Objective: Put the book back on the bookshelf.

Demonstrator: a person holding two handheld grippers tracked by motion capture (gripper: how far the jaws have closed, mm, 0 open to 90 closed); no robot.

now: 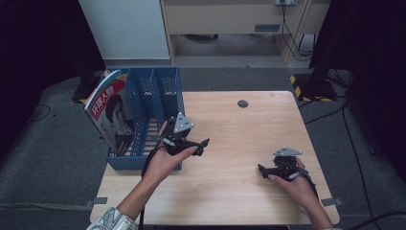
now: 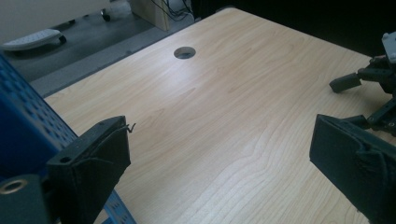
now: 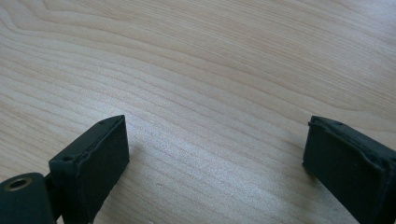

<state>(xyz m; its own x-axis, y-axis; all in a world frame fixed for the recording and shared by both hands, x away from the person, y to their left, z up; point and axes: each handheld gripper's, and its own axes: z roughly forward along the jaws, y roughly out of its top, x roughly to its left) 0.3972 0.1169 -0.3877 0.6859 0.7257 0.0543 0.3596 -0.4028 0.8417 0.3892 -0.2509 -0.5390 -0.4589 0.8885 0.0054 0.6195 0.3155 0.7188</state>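
Note:
A blue slotted file rack stands at the table's left edge, with a magazine leaning in its leftmost slot. My left gripper hovers just right of the rack's front, open, nothing between its jaws; its own view looks across the bare wooden table with the rack's blue wall at the left. My right gripper rests low at the table's right front, open and holding nothing, its jaws wide apart over bare wood. The right gripper also appears far right in the left gripper view.
A round cable hole sits near the table's far edge. Beyond the table are a white panel, a wooden desk frame and cables on grey carpet. A black stand with hazard tape is at the back right.

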